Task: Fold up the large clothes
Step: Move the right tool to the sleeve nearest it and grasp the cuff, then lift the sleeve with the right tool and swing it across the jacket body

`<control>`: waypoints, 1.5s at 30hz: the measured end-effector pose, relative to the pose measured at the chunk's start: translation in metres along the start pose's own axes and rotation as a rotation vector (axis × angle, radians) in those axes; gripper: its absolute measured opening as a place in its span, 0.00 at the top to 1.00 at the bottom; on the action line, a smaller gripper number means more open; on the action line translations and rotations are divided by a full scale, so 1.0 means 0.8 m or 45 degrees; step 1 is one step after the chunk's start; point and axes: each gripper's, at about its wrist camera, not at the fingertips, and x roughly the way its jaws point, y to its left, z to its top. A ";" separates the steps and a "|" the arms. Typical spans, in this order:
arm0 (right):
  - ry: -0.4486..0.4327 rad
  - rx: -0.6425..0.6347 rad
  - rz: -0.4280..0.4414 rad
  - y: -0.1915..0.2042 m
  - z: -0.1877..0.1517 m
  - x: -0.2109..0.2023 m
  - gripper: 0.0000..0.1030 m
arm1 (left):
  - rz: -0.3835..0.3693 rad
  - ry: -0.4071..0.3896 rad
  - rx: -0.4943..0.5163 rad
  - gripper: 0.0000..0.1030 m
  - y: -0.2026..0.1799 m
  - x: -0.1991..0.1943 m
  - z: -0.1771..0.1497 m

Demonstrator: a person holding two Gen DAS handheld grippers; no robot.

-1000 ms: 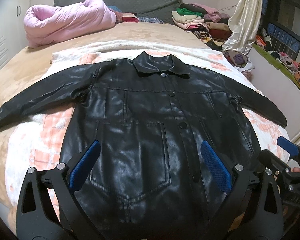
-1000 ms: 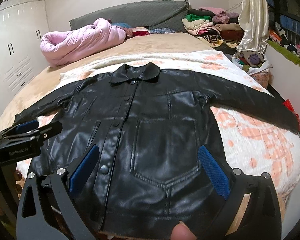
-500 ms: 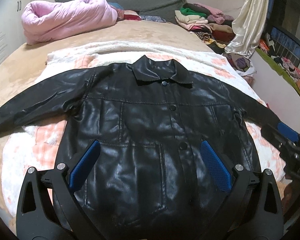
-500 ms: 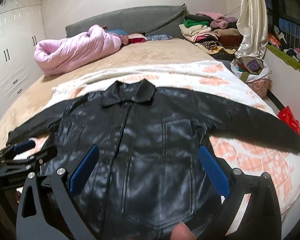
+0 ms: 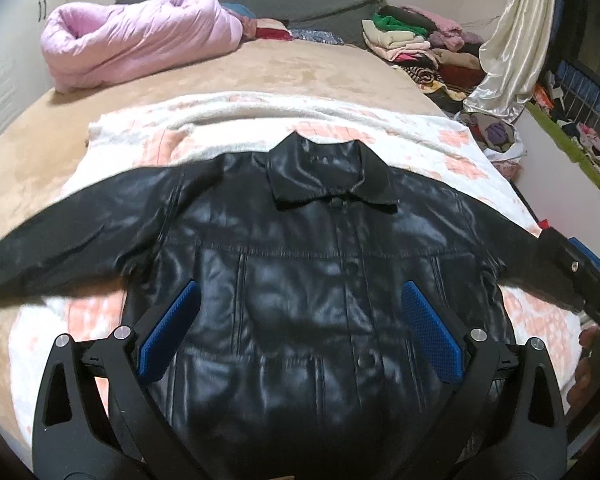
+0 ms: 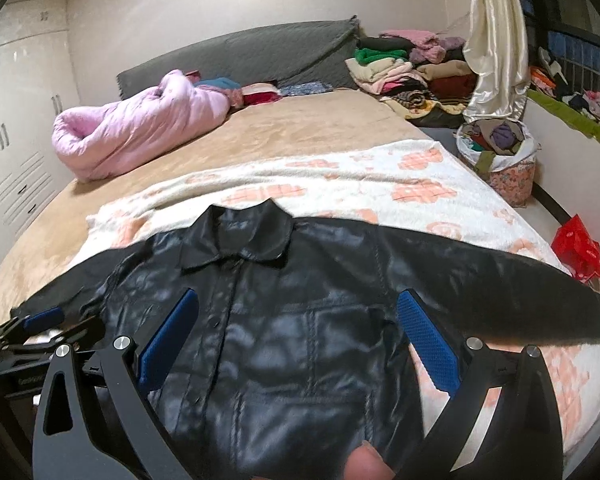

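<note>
Black jacket (image 5: 300, 280) lies flat, buttoned, sleeves spread on bed (image 5: 260, 76); 0 folds made; left gripper (image 5: 298, 332) and right gripper (image 6: 296, 336) both released, empty

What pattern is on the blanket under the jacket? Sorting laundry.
White blanket with peach-pink floral patches; clearest in the right wrist view.

bed (image 5: 308, 76), floral blanket (image 5: 380, 128), pink duvet (image 5: 140, 36)

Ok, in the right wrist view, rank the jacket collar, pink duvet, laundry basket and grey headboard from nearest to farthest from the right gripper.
1. Collar: just ahead of the right gripper, centre-left.
2. Basket off the bed's right side and pink duvet at far left: too close to call.
3. Headboard: at the far end of the bed.
</note>
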 end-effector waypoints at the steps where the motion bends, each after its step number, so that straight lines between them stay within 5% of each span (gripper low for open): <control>1: 0.000 0.011 -0.008 -0.005 0.004 0.006 0.04 | -0.007 0.010 -0.001 0.09 -0.004 0.005 0.004; 19: 0.040 0.288 -0.202 -0.145 -0.002 0.065 0.04 | -0.079 0.168 0.036 0.09 -0.074 0.099 0.014; 30: 0.064 0.481 -0.370 -0.235 -0.018 0.067 0.04 | -0.076 0.180 0.090 0.09 -0.112 0.133 0.020; 45: -0.081 1.027 -0.607 -0.361 -0.062 0.022 0.04 | -0.103 0.232 0.155 0.09 -0.158 0.183 0.031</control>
